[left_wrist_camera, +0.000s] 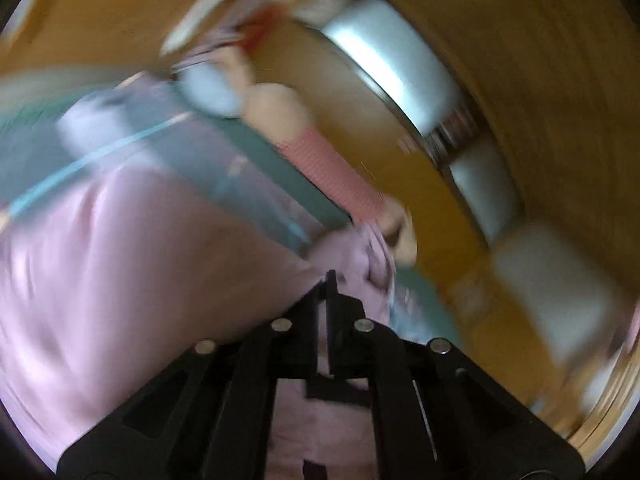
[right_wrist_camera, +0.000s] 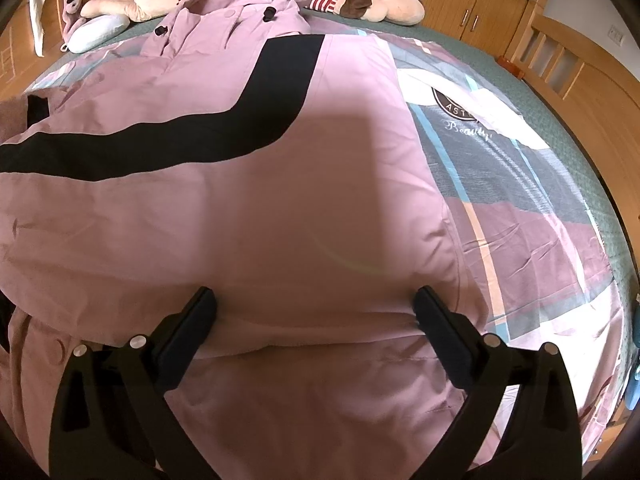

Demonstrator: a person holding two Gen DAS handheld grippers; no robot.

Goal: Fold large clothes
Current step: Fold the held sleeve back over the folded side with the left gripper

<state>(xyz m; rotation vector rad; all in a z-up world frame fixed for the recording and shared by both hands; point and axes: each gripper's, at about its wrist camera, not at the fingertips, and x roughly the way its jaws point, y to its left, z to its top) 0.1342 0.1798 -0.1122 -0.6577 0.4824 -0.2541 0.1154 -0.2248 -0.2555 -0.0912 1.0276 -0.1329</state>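
Observation:
A large pink padded coat (right_wrist_camera: 248, 208) with a black stripe (right_wrist_camera: 240, 120) lies spread on the bed, hood (right_wrist_camera: 256, 8) toward the far end. My right gripper (right_wrist_camera: 316, 300) is open, fingers wide apart just above the coat's near part, holding nothing. The left wrist view is blurred by motion and tilted. My left gripper (left_wrist_camera: 326, 280) has its jaws together, pinching pink coat fabric (left_wrist_camera: 120, 264), which hangs lifted in front of it.
The bed has a patchwork sheet (right_wrist_camera: 520, 184) in grey, maroon and white. A plush dog (right_wrist_camera: 372, 0) with a striped shirt and a pale blue pillow (right_wrist_camera: 96, 30) lie at the head. Wooden cupboards (right_wrist_camera: 472, 4) surround the bed.

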